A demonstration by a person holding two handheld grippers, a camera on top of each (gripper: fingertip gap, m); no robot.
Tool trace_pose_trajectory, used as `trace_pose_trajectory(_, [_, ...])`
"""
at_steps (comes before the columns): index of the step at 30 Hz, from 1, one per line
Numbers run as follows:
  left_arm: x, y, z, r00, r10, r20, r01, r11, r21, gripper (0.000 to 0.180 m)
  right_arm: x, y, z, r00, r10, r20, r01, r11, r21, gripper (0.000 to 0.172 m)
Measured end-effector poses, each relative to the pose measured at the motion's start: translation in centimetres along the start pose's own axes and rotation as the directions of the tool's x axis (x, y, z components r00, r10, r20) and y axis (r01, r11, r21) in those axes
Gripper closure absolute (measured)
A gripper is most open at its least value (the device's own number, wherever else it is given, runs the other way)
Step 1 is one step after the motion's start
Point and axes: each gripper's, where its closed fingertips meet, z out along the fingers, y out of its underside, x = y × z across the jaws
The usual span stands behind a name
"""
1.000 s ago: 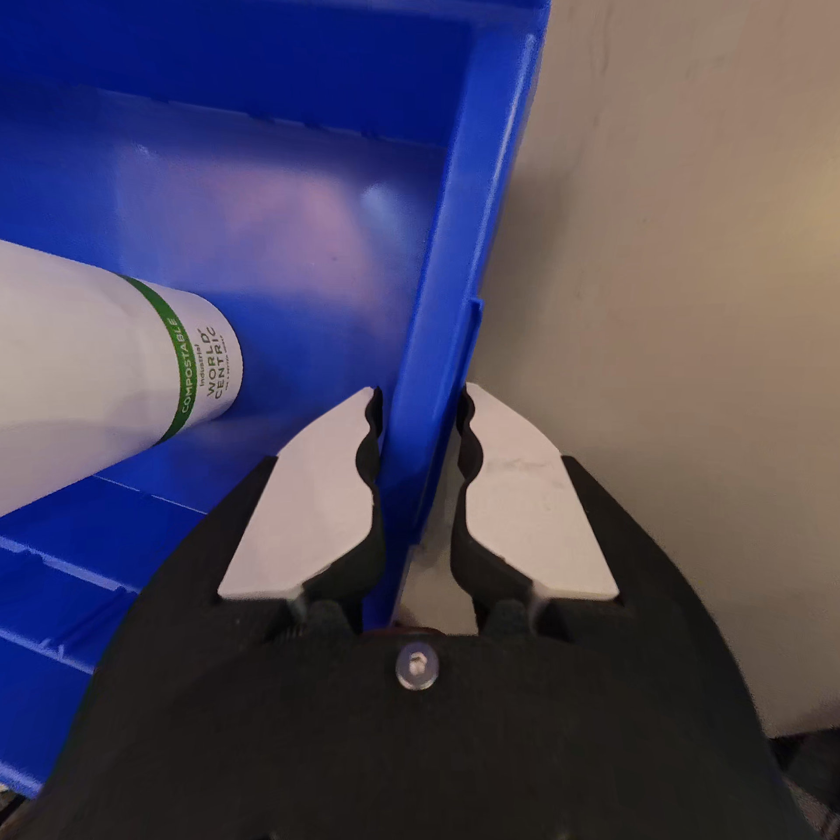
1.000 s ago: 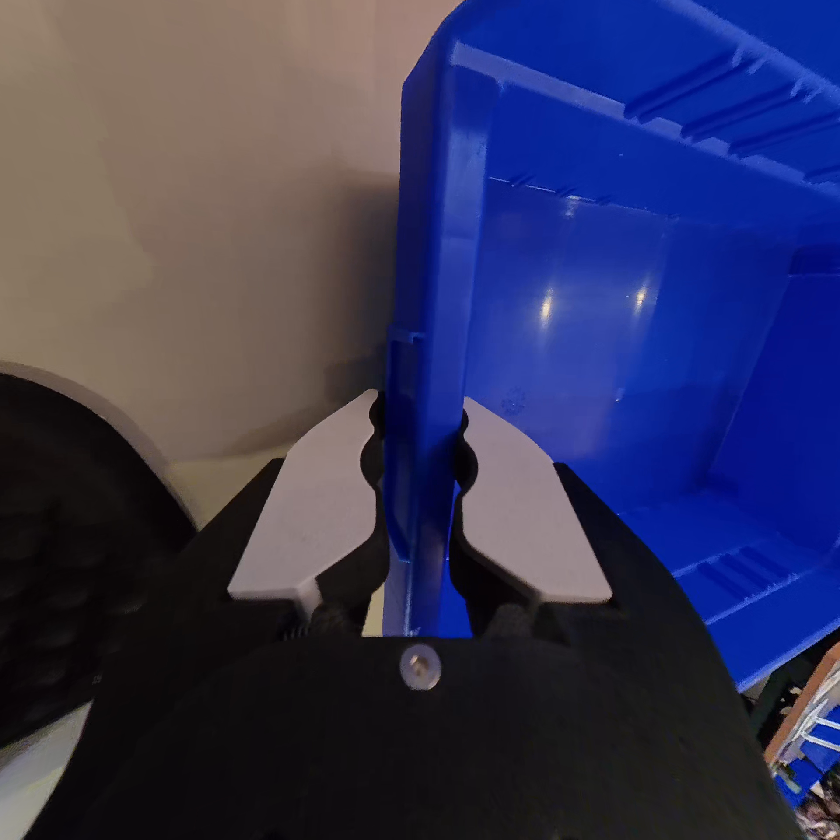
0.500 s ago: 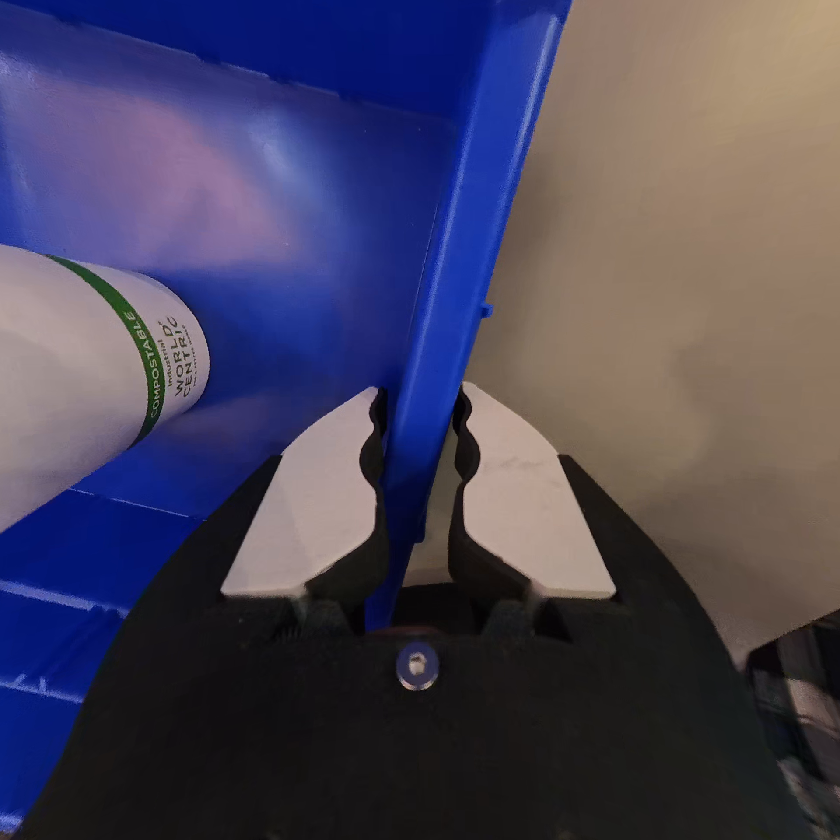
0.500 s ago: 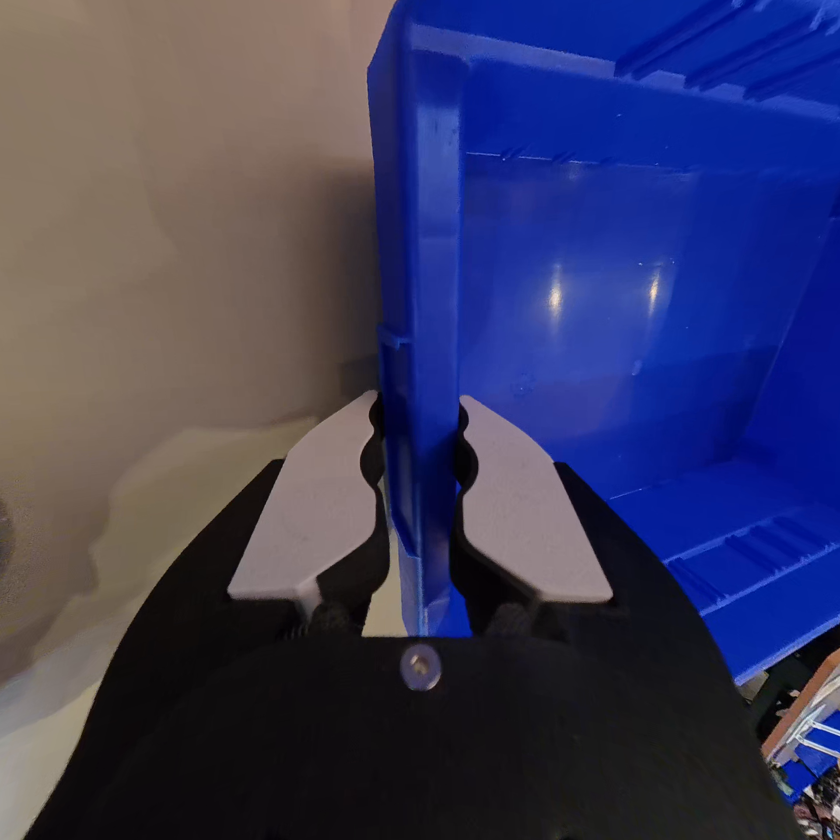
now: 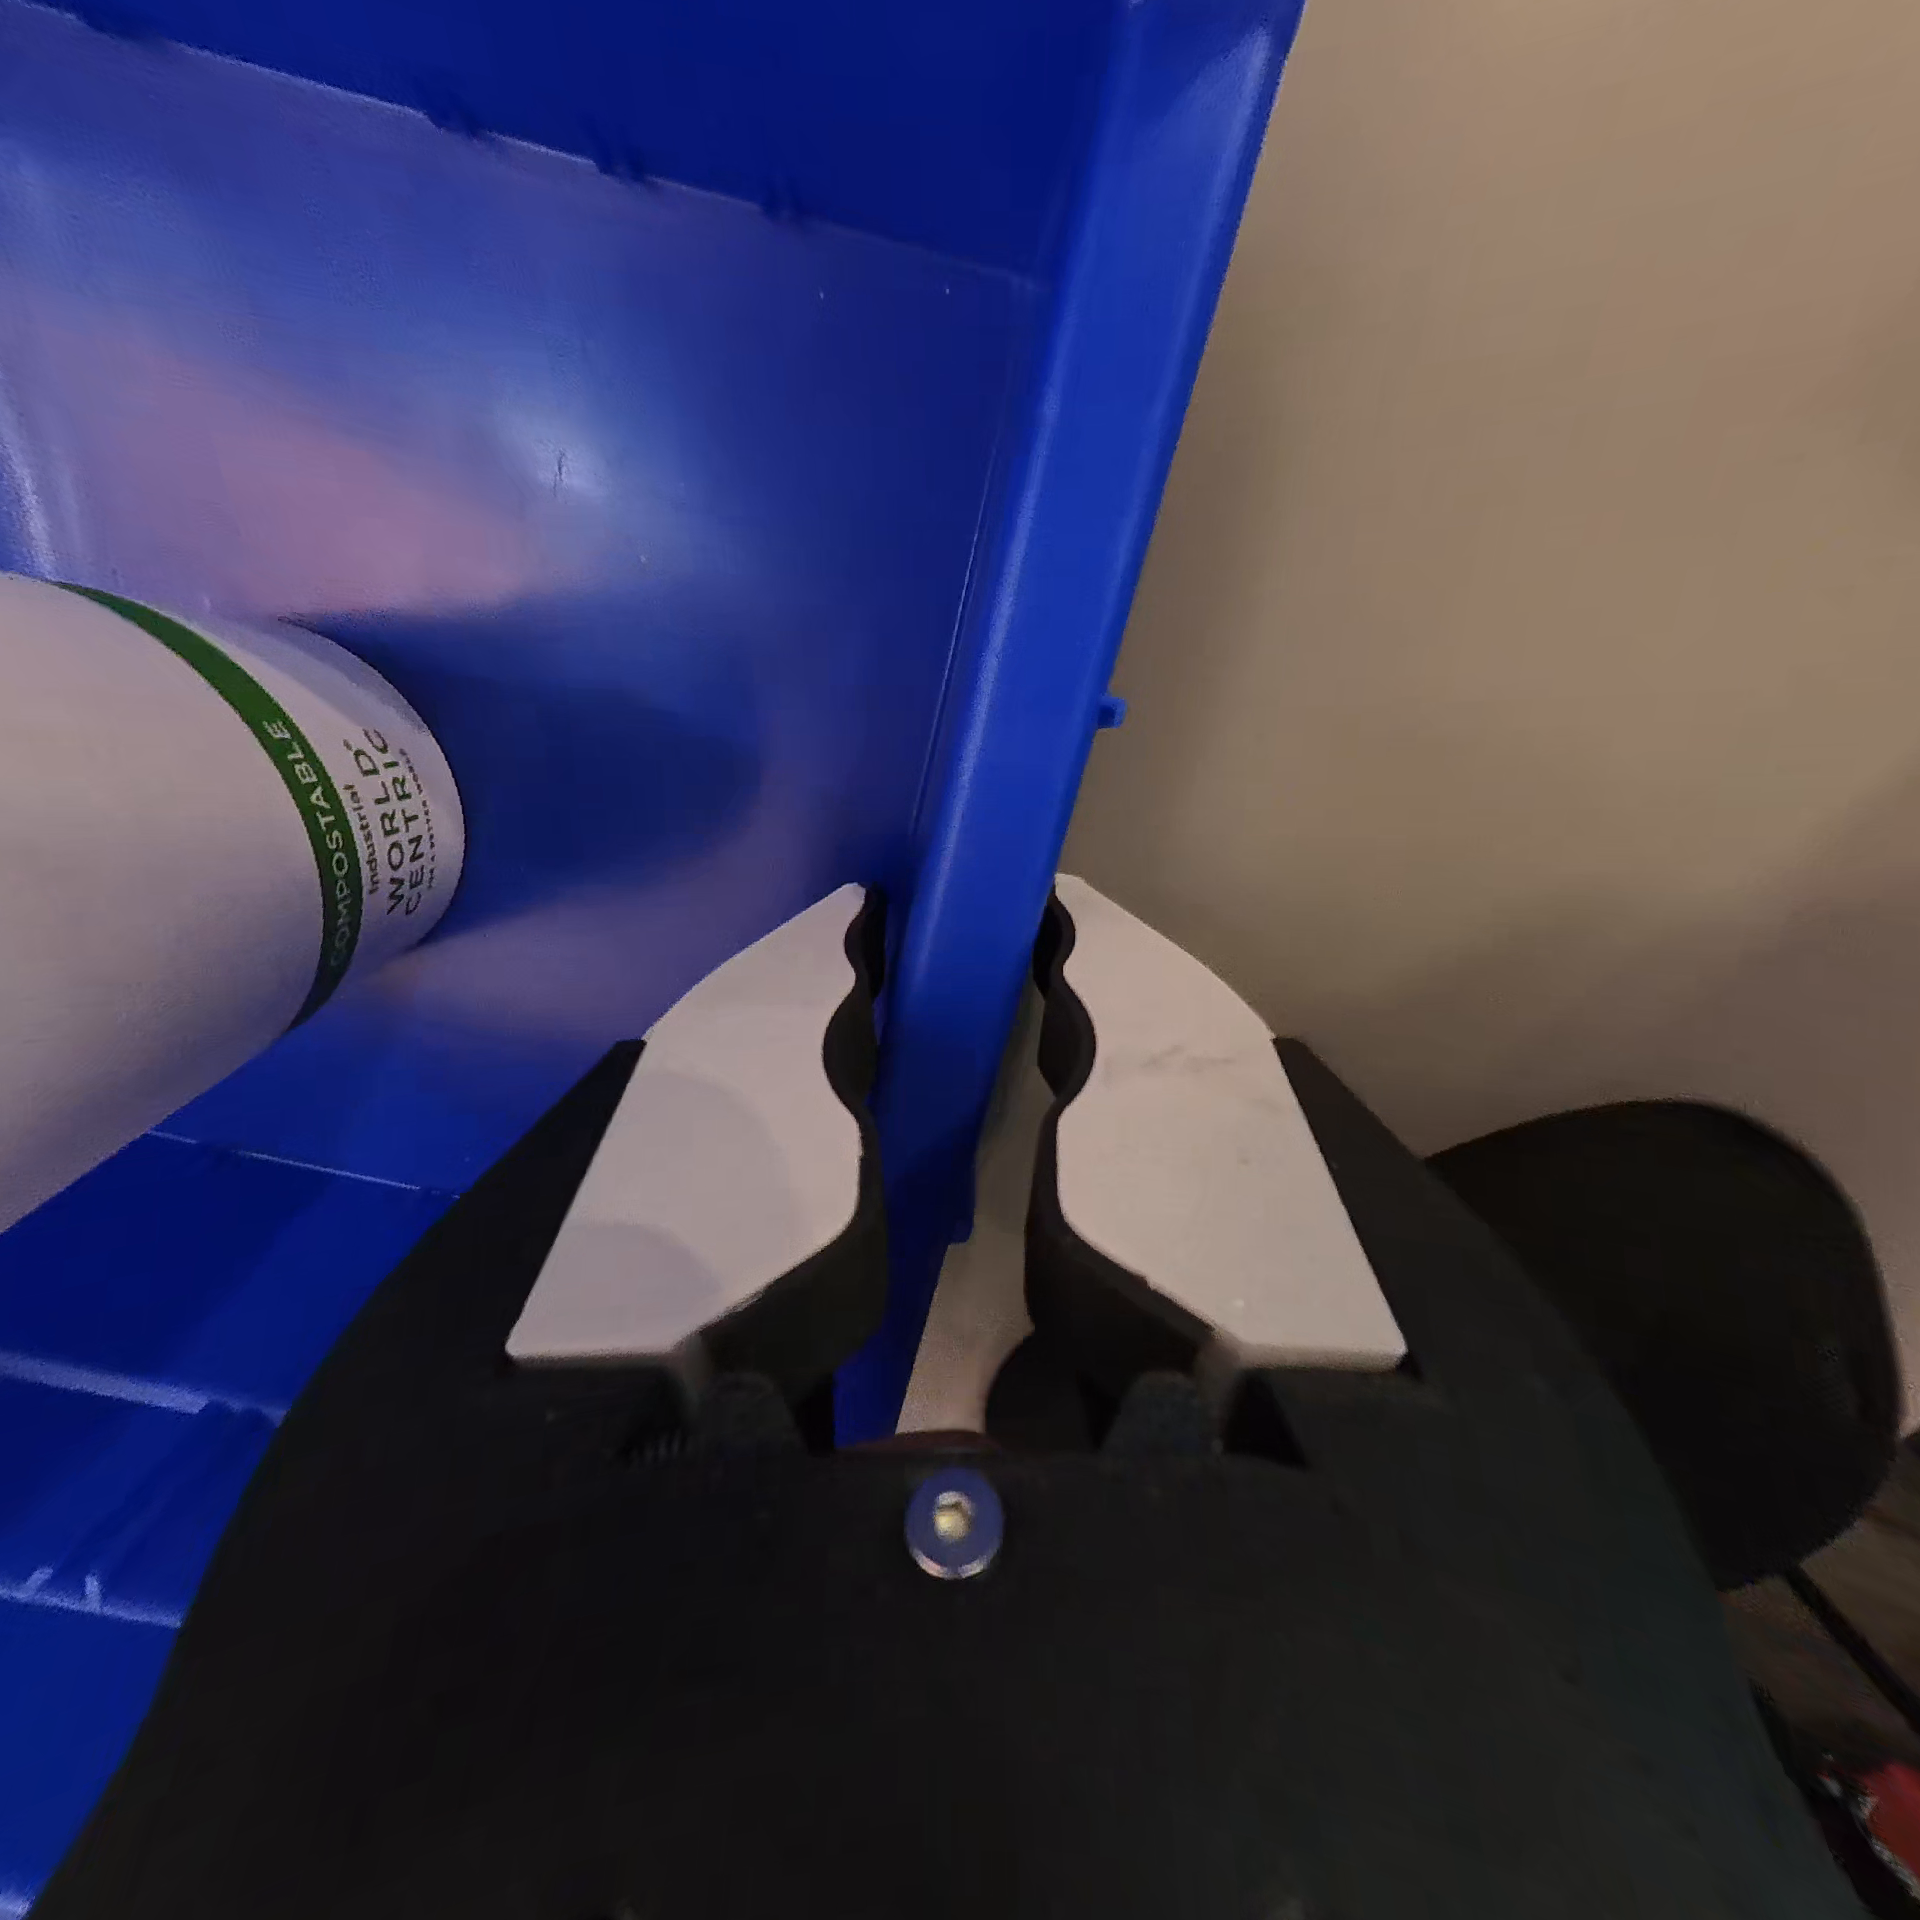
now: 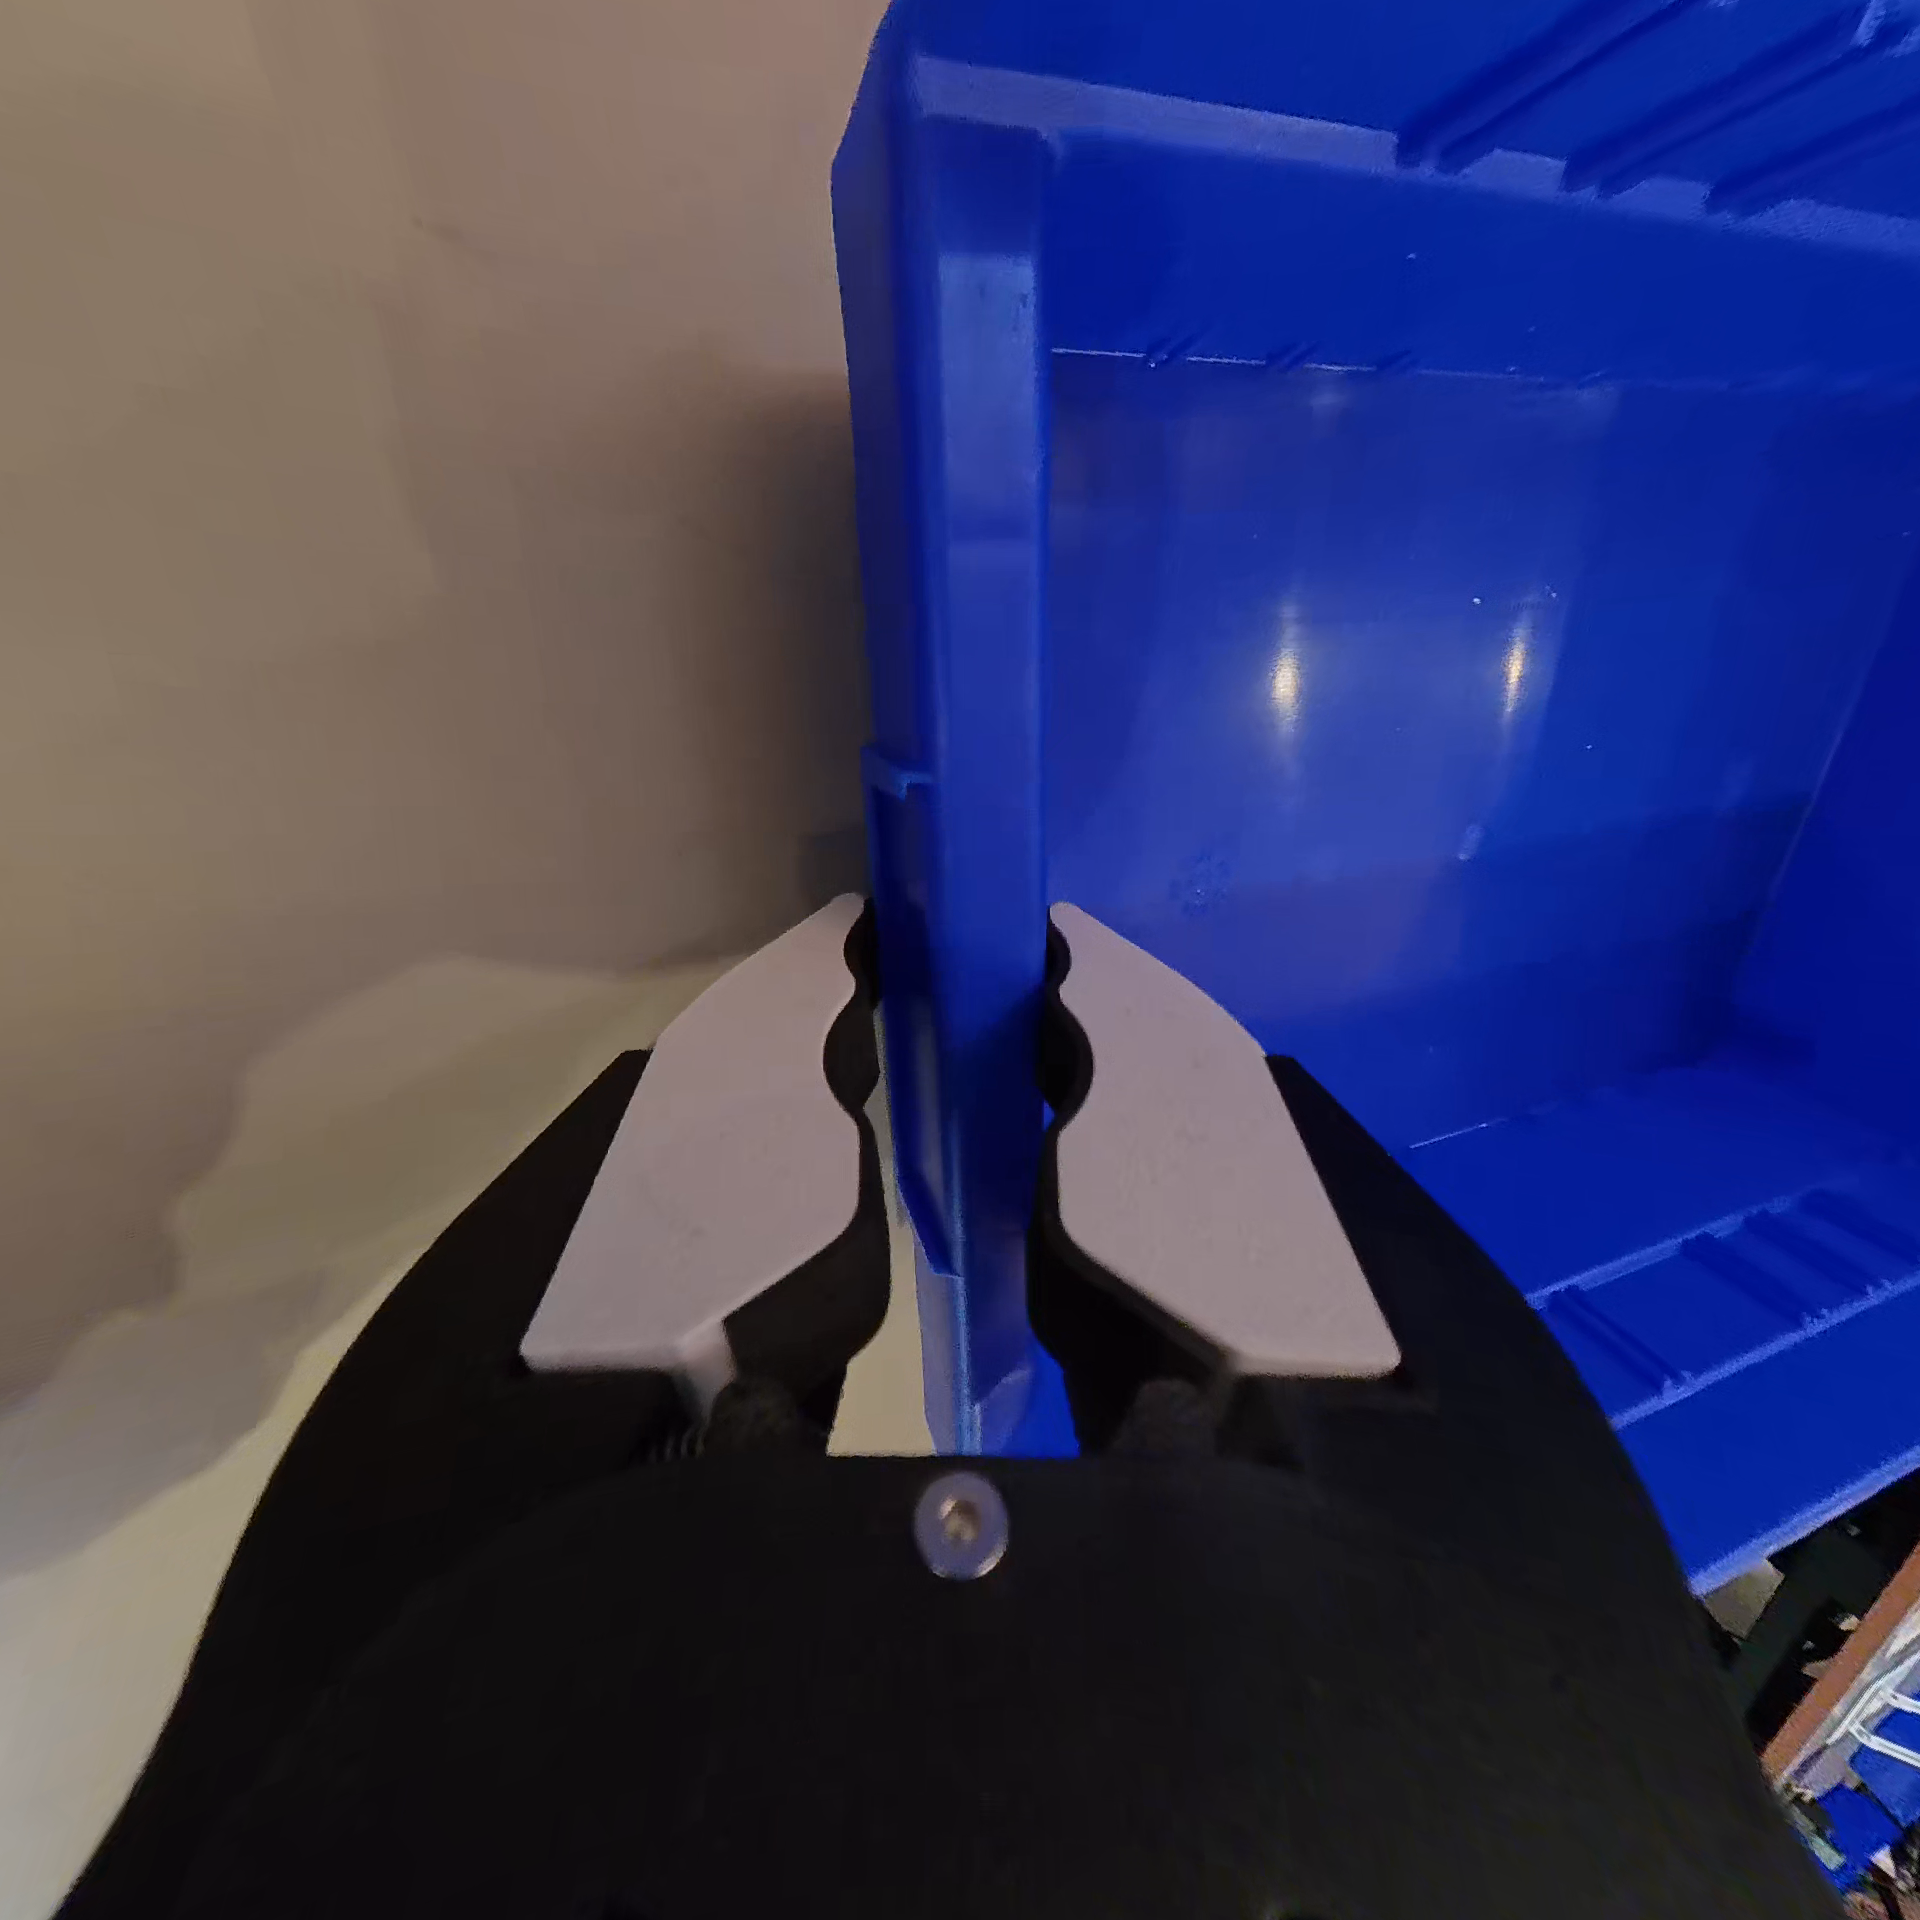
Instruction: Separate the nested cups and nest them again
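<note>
In the left wrist view, a white paper cup with a green band lies on its side inside a blue plastic bin, well to the left of the jaws. Its narrow bottom end points toward the jaws and rests on the bin's inner surface; its wider end runs off the left edge, so whether another cup sits nested in it cannot be told. Just right of the cup, the left gripper has its jaws closed on the bin's side wall: one pad presses the inner face and the other the outer face, with the wall's rim running straight up between them. To the right of the jaws is a plain beige wall. Lower right, near the gripper body, sits a dark rounded object that is too blurred to name.

In the right wrist view, the same beige wall fills the space left of the jaws, with a pale surface below it. The right gripper grips the bin's other side wall, its pads pressed against the outer and inner faces of the thick rim. To the right of the jaws the bin's glossy interior opens out, with ribbed ridges along its upper and lower parts. No cup shows in this view. Past the bin's lower right corner lies some blurred clutter.
</note>
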Motion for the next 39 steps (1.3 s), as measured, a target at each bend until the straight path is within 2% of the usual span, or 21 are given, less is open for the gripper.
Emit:
trace_pose_trajectory(2, [-0.4,0.6,-0.1,1.000,0.016,-0.001,-0.016,1.000,-0.008,0.146,0.0,0.0,0.0,1.000,0.012,0.002,-0.012,1.000,0.006,0.143])
trace_pose_trajectory(3, [-0.6,1.3,-0.1,1.000,0.011,0.006,-0.011,0.999,-0.042,0.140,-0.1,-0.1,0.0,1.000,0.020,0.004,-0.020,1.000,0.012,0.138])
trace_pose_trajectory(4, [-0.6,1.8,0.0,1.000,-0.009,0.008,0.010,0.998,-0.065,0.134,-0.2,-0.2,0.0,1.000,0.023,-0.002,-0.023,1.000,0.012,0.126])
trace_pose_trajectory(5, [-0.2,2.0,0.0,1.000,-0.022,0.003,0.023,0.997,-0.070,0.127,-0.1,-0.3,0.0,1.000,0.019,-0.012,-0.018,1.000,0.010,0.123])
trace_pose_trajectory(9, [0.4,0.5,-0.3,0.997,-0.064,0.039,0.063,0.997,0.038,0.101,-0.5,-1.0,0.2,1.000,-0.005,0.014,0.005,1.000,0.019,0.129])
trace_pose_trajectory(10, [0.3,0.1,-0.3,0.996,-0.070,0.058,0.067,0.996,0.054,0.106,-0.3,-0.9,0.2,1.000,-0.009,0.012,0.009,1.000,0.011,0.133])
trace_pose_trajectory(12, [-0.6,0.5,0.1,0.990,-0.052,0.131,0.051,0.999,0.008,0.137,0.0,-0.9,0.3,1.000,-0.023,0.016,0.023,1.000,0.000,0.144])
trace_pose_trajectory(14, [-0.3,0.0,0.3,0.993,-0.025,0.115,0.024,1.000,0.013,0.150,0.0,-0.9,0.3,0.999,-0.027,0.028,0.027,1.000,-0.004,0.144])
trace_pose_trajectory(18, [-0.7,0.0,0.4,0.995,-0.023,0.093,0.024,1.000,-0.007,0.152,0.2,-0.9,0.4,0.999,-0.025,0.032,0.025,1.000,-0.003,0.144])
trace_pose_trajectory(23, [-1.7,0.8,0.3,0.997,0.062,0.048,-0.060,0.997,-0.041,0.153,0.5,-0.4,0.4,0.998,-0.037,0.045,0.038,0.999,-0.006,0.145])
trace_pose_trajectory(30, [-4.8,1.8,0.3,0.986,0.166,0.023,-0.162,0.979,-0.127,0.155,1.2,0.4,0.6,0.997,-0.055,0.054,0.055,0.998,0.004,0.144])
trace_pose_trajectory(39, [-8.7,2.7,0.2,0.967,0.256,-0.005,-0.255,0.958,-0.131,0.155,2.2,1.0,0.9,0.998,-0.010,0.066,0.012,1.000,-0.024,0.144])
